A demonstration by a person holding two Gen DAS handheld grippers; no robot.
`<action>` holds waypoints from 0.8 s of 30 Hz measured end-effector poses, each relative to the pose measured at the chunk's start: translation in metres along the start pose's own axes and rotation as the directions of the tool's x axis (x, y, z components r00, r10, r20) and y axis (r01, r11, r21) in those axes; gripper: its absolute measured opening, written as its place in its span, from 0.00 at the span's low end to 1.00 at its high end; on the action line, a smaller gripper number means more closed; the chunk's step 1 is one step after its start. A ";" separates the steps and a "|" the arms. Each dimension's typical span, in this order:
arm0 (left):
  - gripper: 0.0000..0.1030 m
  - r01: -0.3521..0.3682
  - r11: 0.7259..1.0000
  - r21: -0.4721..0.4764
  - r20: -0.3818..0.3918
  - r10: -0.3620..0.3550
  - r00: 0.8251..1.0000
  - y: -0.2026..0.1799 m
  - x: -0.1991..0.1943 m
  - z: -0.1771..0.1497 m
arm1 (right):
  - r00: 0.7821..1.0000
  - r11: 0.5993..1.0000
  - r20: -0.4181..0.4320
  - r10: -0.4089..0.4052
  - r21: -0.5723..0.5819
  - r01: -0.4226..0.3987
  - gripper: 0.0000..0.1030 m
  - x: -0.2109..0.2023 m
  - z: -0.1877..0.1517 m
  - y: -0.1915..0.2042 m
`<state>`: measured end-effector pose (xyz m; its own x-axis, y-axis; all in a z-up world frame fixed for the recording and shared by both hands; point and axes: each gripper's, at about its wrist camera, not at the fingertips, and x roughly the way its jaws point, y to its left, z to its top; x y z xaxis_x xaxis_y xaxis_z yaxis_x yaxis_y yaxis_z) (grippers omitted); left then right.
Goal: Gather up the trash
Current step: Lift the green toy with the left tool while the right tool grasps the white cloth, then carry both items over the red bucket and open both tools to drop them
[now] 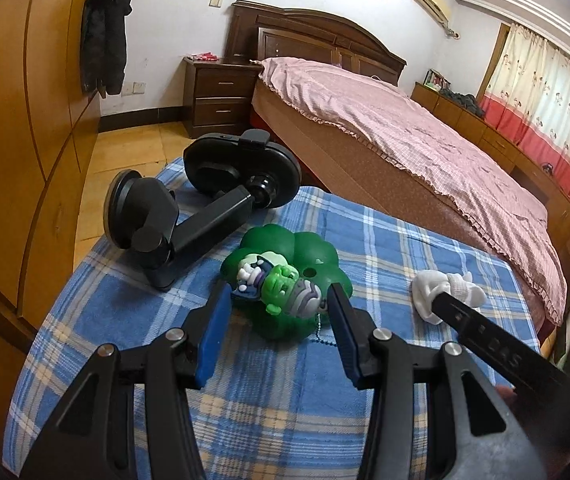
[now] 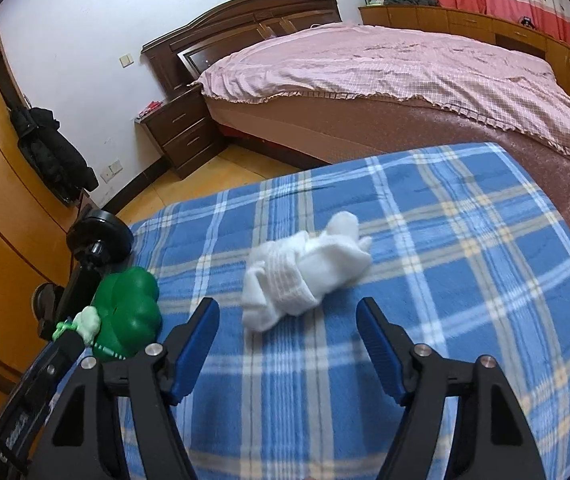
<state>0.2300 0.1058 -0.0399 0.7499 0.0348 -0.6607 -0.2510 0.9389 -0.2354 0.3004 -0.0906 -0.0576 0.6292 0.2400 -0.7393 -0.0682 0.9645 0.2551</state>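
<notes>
Left claw (image 1: 279, 300) wide, straddling green toy (image 1: 285, 280) on blue plaid table (image 1: 385, 248). Right claw (image 2: 288, 312) wide, just short of white crumpled wad (image 2: 305, 276), right of toy. Black phone mount (image 1: 189, 208) behind toy.

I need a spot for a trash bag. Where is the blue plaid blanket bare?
Bare: right of the white sock, toward the bed. Crowded: left side, where the green toy and black phone mount lie.
</notes>
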 end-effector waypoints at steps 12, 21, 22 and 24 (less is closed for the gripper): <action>0.48 0.004 1.000 -0.004 -0.004 -0.004 1.000 0.001 0.002 0.000 | 0.998 0.998 -0.023 -0.052 -0.039 0.051 0.25 0.015 0.000 0.005; 0.48 0.015 1.000 -0.003 -0.002 -0.015 1.000 -0.001 0.000 0.000 | 1.000 0.999 -0.026 -0.008 -0.038 0.007 0.20 -0.017 -0.018 -0.005; 0.48 0.017 1.000 0.000 -0.001 -0.017 1.000 -0.002 0.000 0.000 | 1.000 0.999 -0.026 -0.007 -0.039 0.006 0.20 -0.023 -0.021 -0.008; 0.48 0.025 1.000 0.004 0.002 -0.025 1.000 -0.004 -0.002 0.000 | 1.000 0.999 -0.024 -0.005 -0.036 0.004 0.20 -0.032 -0.026 -0.013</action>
<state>0.2294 0.1018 -0.0377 0.7569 0.0121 -0.6534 -0.2299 0.9409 -0.2488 0.2609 -0.1080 -0.0533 0.6110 0.2381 -0.7550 -0.0937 0.9687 0.2297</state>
